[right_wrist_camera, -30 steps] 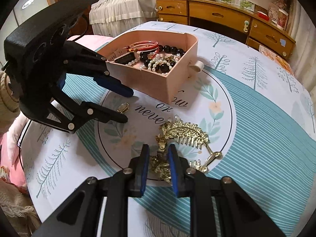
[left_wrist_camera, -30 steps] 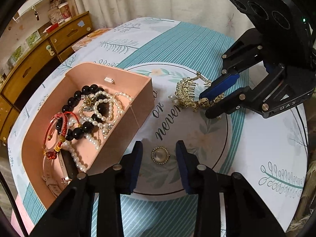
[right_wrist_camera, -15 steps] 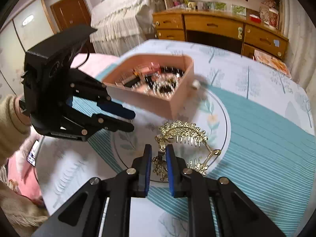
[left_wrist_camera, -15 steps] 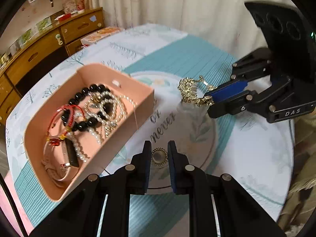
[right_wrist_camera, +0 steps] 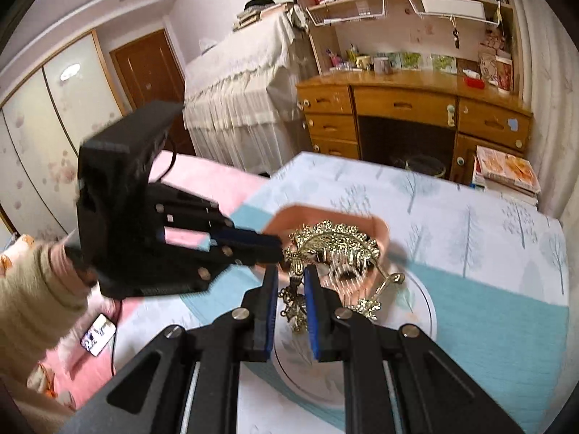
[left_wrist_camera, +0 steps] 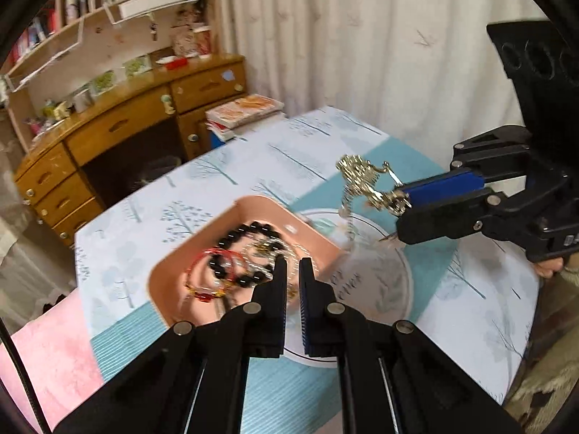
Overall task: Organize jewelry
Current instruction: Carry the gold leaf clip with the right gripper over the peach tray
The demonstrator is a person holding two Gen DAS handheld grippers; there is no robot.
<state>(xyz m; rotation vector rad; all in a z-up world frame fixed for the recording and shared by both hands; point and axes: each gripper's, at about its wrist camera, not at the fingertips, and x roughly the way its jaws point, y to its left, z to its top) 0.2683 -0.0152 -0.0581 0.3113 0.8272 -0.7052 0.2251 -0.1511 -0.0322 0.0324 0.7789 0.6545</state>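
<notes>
Right gripper [right_wrist_camera: 291, 282]: fingers narrow, clamped on the gold comb [right_wrist_camera: 334, 244], which hangs clear of the tabletop [right_wrist_camera: 470, 311]. From the left wrist view the comb [left_wrist_camera: 365, 184] dangles off the right gripper's [left_wrist_camera: 400, 213] tips, above the round print on the cloth.

Left gripper [left_wrist_camera: 293, 278]: fingers nearly together, only a thin slit between them. Whether the small brooch is pinched there I cannot tell; a faint gold glint shows low in the slit, blurred. In the right wrist view the left gripper [right_wrist_camera: 280, 249] sits left of the comb, its tips just beside it, a hand [right_wrist_camera: 77, 264] in a cream sleeve behind.

Pink tray [left_wrist_camera: 163, 282] sits on the tabletop, near left in the left wrist view. Inside it: black bead bracelet [left_wrist_camera: 239, 249], red cord bracelet [left_wrist_camera: 206, 267], pearls, all blurred. In the right wrist view the tray [right_wrist_camera: 289, 218] lies directly behind the comb.

Far side of the room: wooden desk [right_wrist_camera: 405, 108], a stack of books [right_wrist_camera: 506, 173] beside it.
</notes>
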